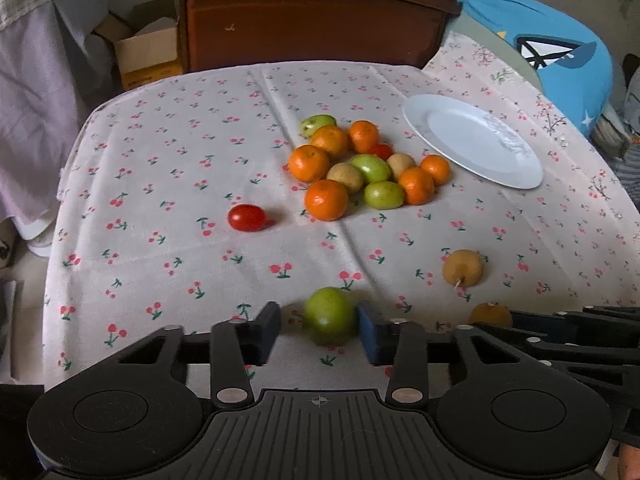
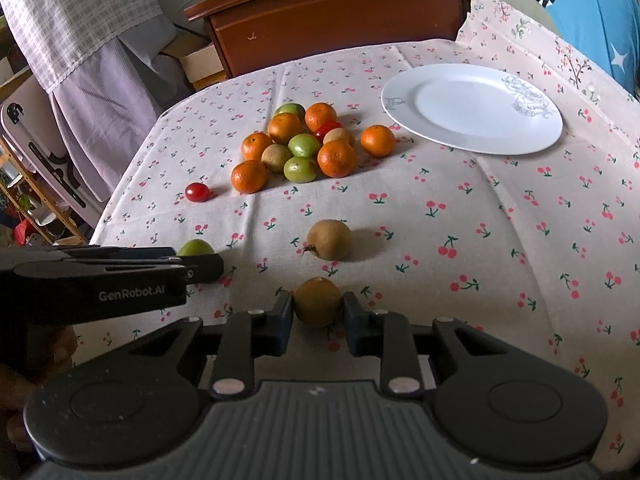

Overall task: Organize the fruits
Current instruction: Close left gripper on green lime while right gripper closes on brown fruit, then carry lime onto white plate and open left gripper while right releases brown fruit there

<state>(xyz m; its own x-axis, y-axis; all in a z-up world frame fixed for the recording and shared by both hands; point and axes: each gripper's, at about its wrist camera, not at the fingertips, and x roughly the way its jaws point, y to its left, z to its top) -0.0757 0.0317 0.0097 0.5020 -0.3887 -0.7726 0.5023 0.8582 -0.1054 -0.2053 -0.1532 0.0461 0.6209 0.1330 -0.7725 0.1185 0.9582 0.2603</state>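
A green fruit (image 1: 330,316) lies on the cherry-print cloth between the fingers of my left gripper (image 1: 320,332). The right pad touches it and a gap shows at the left pad, so the gripper is open. My right gripper (image 2: 318,320) is shut on a brown round fruit (image 2: 318,302), with a pad pressing each side. A second brown fruit (image 2: 329,239) lies loose just beyond it. Farther back sits a pile of oranges, green and brown fruits (image 2: 300,148), with a cherry tomato (image 2: 197,192) to its left. The white plate (image 2: 472,108) at the back right holds nothing.
The left gripper (image 2: 200,266) reaches in from the left in the right wrist view, close beside the right one. A brown wooden cabinet (image 1: 312,20) stands behind the table, with a cardboard box (image 1: 148,52) to its left and a blue plush (image 1: 540,40) to its right. The cloth drops off at the left edge.
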